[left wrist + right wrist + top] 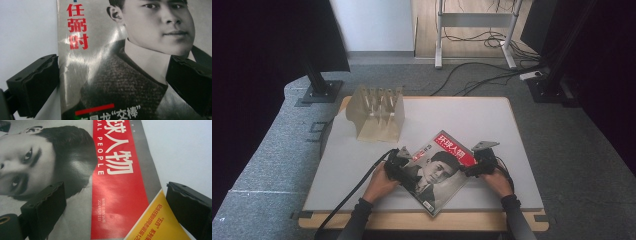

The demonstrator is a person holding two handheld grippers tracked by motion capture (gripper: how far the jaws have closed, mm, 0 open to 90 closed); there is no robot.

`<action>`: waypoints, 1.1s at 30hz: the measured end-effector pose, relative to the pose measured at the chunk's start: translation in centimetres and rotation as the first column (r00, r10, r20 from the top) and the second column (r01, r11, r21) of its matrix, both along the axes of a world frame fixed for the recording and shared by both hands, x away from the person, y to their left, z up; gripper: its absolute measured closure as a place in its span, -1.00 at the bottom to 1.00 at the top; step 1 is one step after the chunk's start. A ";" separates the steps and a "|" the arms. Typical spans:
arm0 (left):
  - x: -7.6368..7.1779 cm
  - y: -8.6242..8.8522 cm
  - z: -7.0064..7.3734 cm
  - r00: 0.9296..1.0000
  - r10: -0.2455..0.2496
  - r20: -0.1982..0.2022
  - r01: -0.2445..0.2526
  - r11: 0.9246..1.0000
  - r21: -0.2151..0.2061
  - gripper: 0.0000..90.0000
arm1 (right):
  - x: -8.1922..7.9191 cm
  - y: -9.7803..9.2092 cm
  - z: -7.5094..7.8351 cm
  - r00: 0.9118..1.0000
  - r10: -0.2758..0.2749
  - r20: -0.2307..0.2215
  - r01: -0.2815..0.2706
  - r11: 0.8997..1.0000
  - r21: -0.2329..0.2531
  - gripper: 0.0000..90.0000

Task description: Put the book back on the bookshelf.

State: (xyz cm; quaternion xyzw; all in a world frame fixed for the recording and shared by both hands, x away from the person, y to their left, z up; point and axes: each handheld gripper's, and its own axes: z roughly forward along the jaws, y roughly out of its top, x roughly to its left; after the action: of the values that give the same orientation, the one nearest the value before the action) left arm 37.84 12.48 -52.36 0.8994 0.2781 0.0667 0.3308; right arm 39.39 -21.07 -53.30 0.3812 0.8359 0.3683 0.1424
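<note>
We see the magazine (443,170) lying flat and slanted on the tabletop (492,120), with our left gripper (398,167) at its left edge and our right gripper (478,165) at its right edge, both with jaws wide open and holding nothing.

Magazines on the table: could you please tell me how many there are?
1. The magazine lies flat near the table's front edge, between the left gripper and right gripper.

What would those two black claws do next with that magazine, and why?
Probably close both. The left gripper and right gripper sit at opposite edges of the magazine, jaws open and straddling its edges in both gripper views. Nothing is pinched yet, so I would expect a grip before any lift toward the rack.
</note>
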 end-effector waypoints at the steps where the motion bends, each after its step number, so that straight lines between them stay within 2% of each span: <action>1: 0.0 0.0 0.0 1.000 0.000 0.000 0.000 1.000 0.000 -1.00 | 0.0 0.0 0.0 1.000 0.000 0.000 0.000 1.000 0.000 -0.93; 5: -0.3 0.2 -0.1 1.000 0.004 0.005 -0.004 1.000 -0.005 -1.00 | -0.4 -0.4 0.4 1.000 0.013 -0.011 -0.013 1.000 -0.029 -0.92; 9: -0.6 0.2 -0.1 1.000 0.013 0.007 -0.013 1.000 -0.005 -1.00 | -2.0 -1.2 0.9 1.000 0.008 0.017 -0.007 0.998 -0.057 -0.97; 15: -0.9 0.3 -0.1 1.000 0.016 0.010 -0.016 1.000 -0.002 -1.00 | -3.7 -2.2 0.7 0.999 -0.004 0.031 0.006 0.998 -0.063 -0.99; 17: -0.9 0.3 0.0 1.000 0.013 0.003 -0.013 1.000 -0.002 -1.00 | -3.9 -2.3 0.6 1.000 -0.007 0.028 0.009 0.998 -0.066 -0.99; 19: -0.6 0.6 0.2 1.000 0.013 -0.028 -0.014 1.000 -0.022 -1.00 | -4.4 -2.2 0.2 1.000 0.002 0.011 -0.001 0.998 -0.064 -0.98; 21: -0.1 1.1 0.4 0.999 0.031 -0.026 -0.031 0.999 -0.011 -1.00 | -4.5 -2.1 0.1 1.000 0.006 0.012 -0.006 0.998 -0.068 -0.98; 23: 0.4 1.8 0.7 0.999 0.055 0.001 -0.055 0.998 0.017 -1.00 | -4.7 -2.0 0.0 1.000 0.002 0.016 -0.001 0.998 -0.057 -0.98; 24: 1.1 2.7 1.1 0.996 0.088 0.020 -0.089 0.996 0.029 -1.00 | -4.7 -2.0 -0.1 1.000 -0.003 0.024 0.005 0.998 -0.059 -1.00; 25: 1.1 2.7 1.1 0.996 0.088 0.020 -0.089 0.996 0.029 -1.00 | -4.7 -2.0 -0.1 1.000 -0.003 0.024 0.005 0.998 -0.059 -1.00; 29: 2.4 4.5 1.7 0.986 0.159 0.050 -0.161 0.986 0.034 -1.00 | -4.7 -2.0 -0.1 1.000 -0.008 0.020 0.009 0.999 -0.054 -1.00; 32: 3.4 5.7 1.6 0.977 0.202 0.062 -0.206 0.976 0.071 -1.00 | -4.7 -2.0 -0.2 1.000 -0.009 0.022 0.011 0.999 -0.050 -1.00; 33: 3.4 5.7 1.6 0.977 0.202 0.062 -0.206 0.976 0.071 -1.00 | -4.7 -2.0 -0.2 1.000 -0.009 0.022 0.011 0.999 -0.050 -1.00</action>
State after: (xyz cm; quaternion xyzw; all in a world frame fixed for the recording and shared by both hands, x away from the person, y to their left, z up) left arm 41.24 18.20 -50.81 0.8759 0.3571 0.1356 0.2949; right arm 34.68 -23.07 -53.49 0.3775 0.8414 0.3507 0.1631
